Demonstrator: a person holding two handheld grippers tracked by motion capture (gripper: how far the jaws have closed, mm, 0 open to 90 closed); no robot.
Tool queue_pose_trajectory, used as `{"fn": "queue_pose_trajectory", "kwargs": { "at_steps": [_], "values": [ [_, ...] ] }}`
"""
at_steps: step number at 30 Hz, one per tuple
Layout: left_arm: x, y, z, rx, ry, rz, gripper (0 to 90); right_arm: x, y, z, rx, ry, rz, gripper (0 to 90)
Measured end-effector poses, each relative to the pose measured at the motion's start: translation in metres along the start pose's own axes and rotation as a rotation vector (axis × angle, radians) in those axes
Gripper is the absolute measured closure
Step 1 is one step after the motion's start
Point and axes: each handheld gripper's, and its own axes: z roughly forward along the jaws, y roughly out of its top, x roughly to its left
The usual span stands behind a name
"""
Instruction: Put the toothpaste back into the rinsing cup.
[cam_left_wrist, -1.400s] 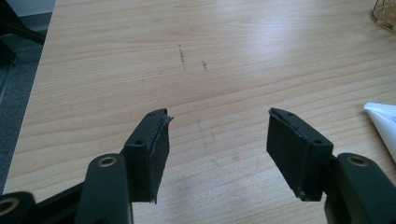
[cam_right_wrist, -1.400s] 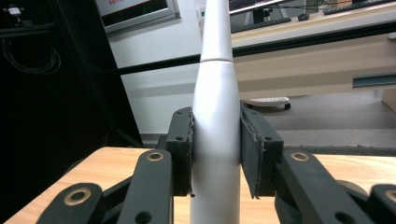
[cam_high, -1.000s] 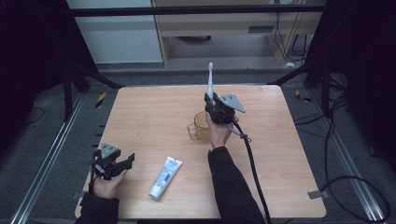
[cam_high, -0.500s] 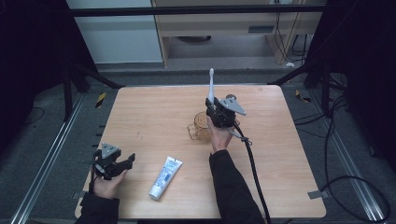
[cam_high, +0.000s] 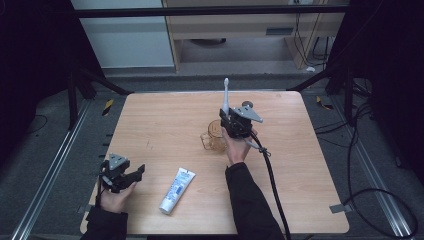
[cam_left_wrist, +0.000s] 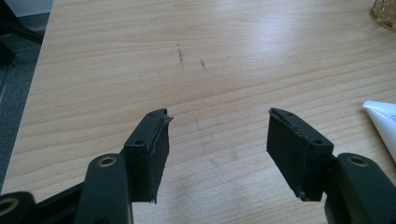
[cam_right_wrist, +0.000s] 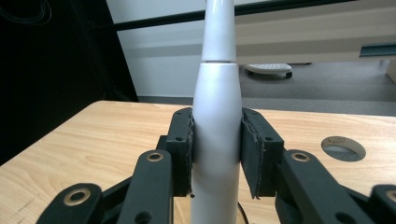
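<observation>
My right gripper (cam_high: 229, 121) is shut on a white electric toothbrush (cam_high: 225, 97), which it holds upright above the middle of the table. In the right gripper view both pads press on the toothbrush (cam_right_wrist: 216, 116) body at my right gripper (cam_right_wrist: 216, 154). A clear amber cup (cam_high: 214, 136) stands just left of that gripper, partly hidden by it. My left gripper (cam_high: 134, 172) rests low at the table's front left, open, nothing between its jaws (cam_left_wrist: 217, 140). A white toothpaste tube (cam_high: 177, 190) lies to its right, its end at the left gripper view's edge (cam_left_wrist: 383, 116).
The wooden table (cam_high: 160, 120) has a round cable hole (cam_right_wrist: 343, 147) near its far edge. A black cable (cam_high: 272, 180) trails from the right gripper toward the front. Dark frame rails and floor surround the table.
The right gripper with the toothbrush has shifted slightly; the left gripper has stayed in place.
</observation>
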Motion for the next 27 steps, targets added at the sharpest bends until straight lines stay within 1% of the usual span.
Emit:
{"fn": "queue_pose_trajectory", "kwargs": {
  "at_steps": [5, 9, 15, 20, 27],
  "values": [
    [0.0, 0.0, 0.0, 0.001, 0.001, 0.002, 38.6, -0.002, -0.003, -0.003, 0.015, 0.003, 0.004, 66.7],
    [0.0, 0.0, 0.0, 0.002, 0.001, 0.002, 38.6, -0.006, -0.006, -0.007, 0.018, 0.008, 0.02, 66.7],
    [-0.001, 0.0, 0.0, 0.003, 0.001, 0.004, 38.6, -0.006, -0.01, -0.011, 0.026, 0.012, 0.01, 66.6],
    [-0.001, 0.0, 0.0, 0.004, 0.001, 0.006, 38.6, -0.007, -0.016, -0.012, 0.048, 0.018, 0.01, 66.6],
    [-0.001, 0.0, 0.0, 0.004, 0.001, 0.005, 38.6, -0.004, -0.021, -0.012, 0.078, 0.022, -0.019, 66.5]
  ]
}}
